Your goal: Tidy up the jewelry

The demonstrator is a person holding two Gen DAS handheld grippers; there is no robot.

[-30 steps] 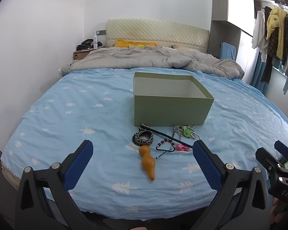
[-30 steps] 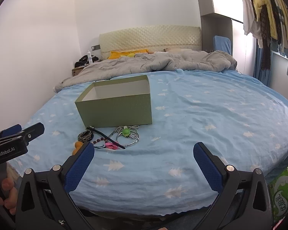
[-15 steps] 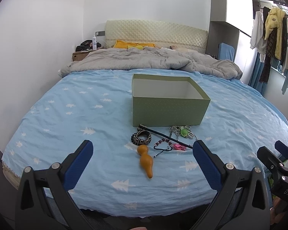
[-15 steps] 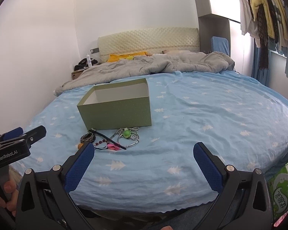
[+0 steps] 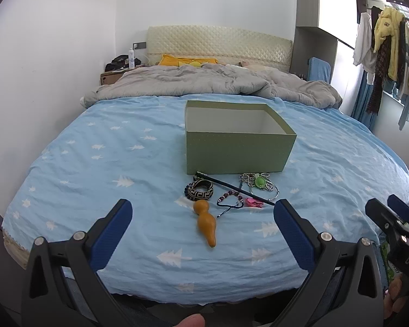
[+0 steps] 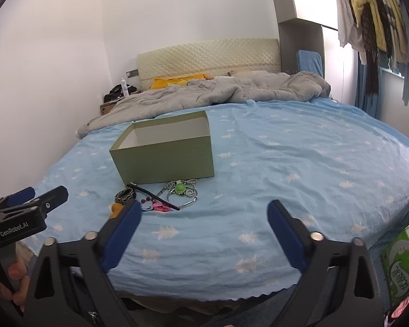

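An open green box point(image 5: 235, 151) point(image 6: 165, 156) stands on the blue bed sheet. In front of it lies a small heap of jewelry: a patterned bangle point(image 5: 199, 190) point(image 6: 126, 195), an orange gourd point(image 5: 205, 222), a beaded bracelet point(image 5: 229, 199), a pink piece point(image 5: 253, 202), a thin black stick point(image 5: 234, 188) and silver chains with a green bead point(image 5: 259, 182) point(image 6: 180, 188). My left gripper point(image 5: 201, 209) hangs open before the heap, nothing between its fingers. My right gripper point(image 6: 203, 209) is to the heap's right, its jaws closing with nothing between them.
A crumpled grey duvet point(image 5: 204, 84) covers the head of the bed. Clothes hang on a rail at the right point(image 5: 387, 43). A bedside table with a bottle point(image 5: 132, 58) stands at the back left. A green bag point(image 6: 400, 269) sits by the bed's near right corner.
The right gripper's fingers have drawn a little closer together. Both views have shifted slightly; the jewelry and box lie as before.
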